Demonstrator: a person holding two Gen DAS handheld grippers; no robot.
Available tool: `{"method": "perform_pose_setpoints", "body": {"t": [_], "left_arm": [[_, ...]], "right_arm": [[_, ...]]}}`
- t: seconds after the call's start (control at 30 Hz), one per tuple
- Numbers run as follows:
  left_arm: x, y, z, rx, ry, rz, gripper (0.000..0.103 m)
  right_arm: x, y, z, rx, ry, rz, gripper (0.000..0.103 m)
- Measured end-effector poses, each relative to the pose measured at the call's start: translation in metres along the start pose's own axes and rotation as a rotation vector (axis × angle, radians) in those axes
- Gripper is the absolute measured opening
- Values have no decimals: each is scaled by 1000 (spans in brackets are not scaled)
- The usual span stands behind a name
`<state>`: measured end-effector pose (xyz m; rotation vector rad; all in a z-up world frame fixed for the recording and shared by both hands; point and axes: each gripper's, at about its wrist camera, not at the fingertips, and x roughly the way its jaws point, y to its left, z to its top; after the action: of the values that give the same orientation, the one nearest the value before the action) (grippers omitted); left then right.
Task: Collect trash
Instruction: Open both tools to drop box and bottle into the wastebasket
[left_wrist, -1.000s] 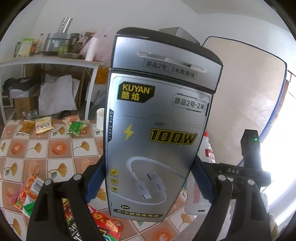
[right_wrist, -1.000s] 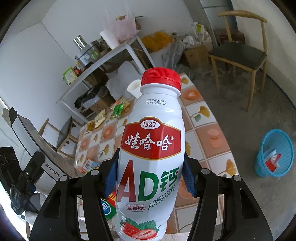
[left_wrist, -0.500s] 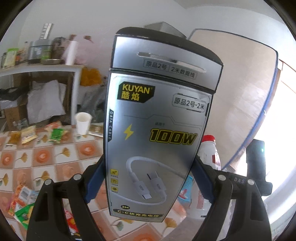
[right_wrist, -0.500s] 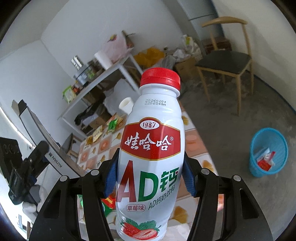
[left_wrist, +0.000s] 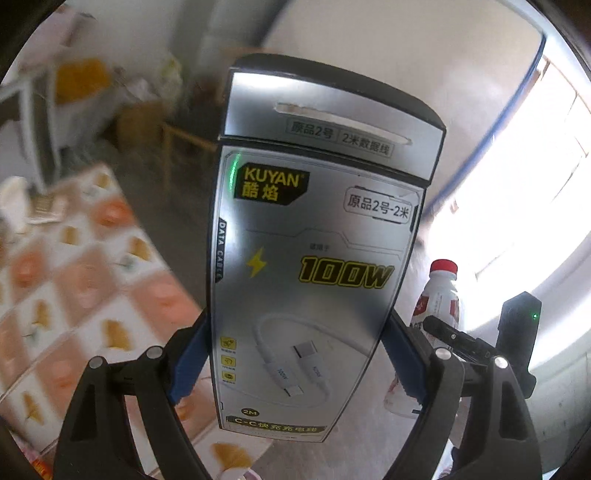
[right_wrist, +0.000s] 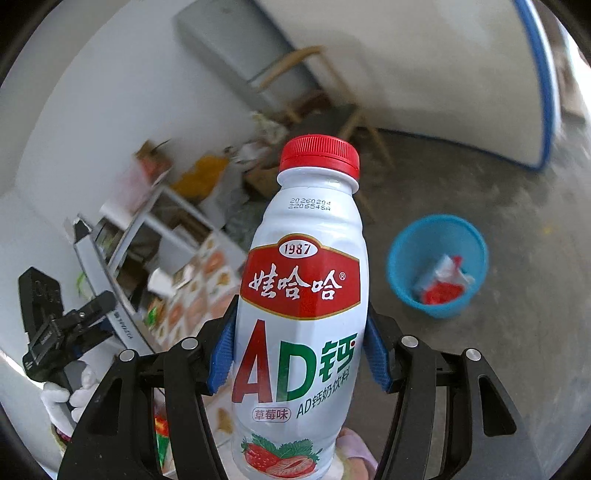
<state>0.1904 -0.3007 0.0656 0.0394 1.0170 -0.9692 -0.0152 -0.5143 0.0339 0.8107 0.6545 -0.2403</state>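
Blurred behind everything is a plain room with pale walls, a grey concrete floor (right_wrist: 480, 369) and a desk covered in an orange-and-white tiled cloth with leaf prints (left_wrist: 92, 295). Far left in the right wrist view, a white-gloved hand (right_wrist: 62, 398) carries the left claw (left_wrist: 297, 354). Its blue pads press both side edges of a tall silver cardboard data-cable box printed "KUYAN" and "100W" (left_wrist: 314, 258), held upright over the desk's right edge. Jaws stand wide — the box fills the whole gap. Beyond the desk stand a white shelf rack (right_wrist: 155, 221) piled with blurred clutter and a wooden chair with a dark seat (right_wrist: 332, 107).

Further right, the right claw (right_wrist: 301, 354) has a white plastic milk-drink bottle with a red screw cap and a red label reading "AD" (right_wrist: 303, 295) clamped at mid-body between its blue pads, cap pointing away, jaws about half spread. To the right of the bottle, on the floor and well apart from the desk, sits a round blue plastic waste basket (right_wrist: 406, 258) — red and white wrappers (right_wrist: 443, 284) lie in its bottom.
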Motion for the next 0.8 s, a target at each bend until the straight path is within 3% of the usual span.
{"method": "perform_pose_setpoints", "body": {"t": [0.4,0.53,0.67,0.8], "left_arm": [[215,-43,39,18,292,16,84],[271,-50,56,-22,334,-11,85],[317,-51,62,-57,342,11,90],[340,-49,55,-90,386,7,90]], "right_arm": [[95,-119,21,296,105,29,56],[128,-153,38,374,122,37,57],[166,-195,51,456,134,11,61],[192,-230,39,522,167,-91,61]]}}
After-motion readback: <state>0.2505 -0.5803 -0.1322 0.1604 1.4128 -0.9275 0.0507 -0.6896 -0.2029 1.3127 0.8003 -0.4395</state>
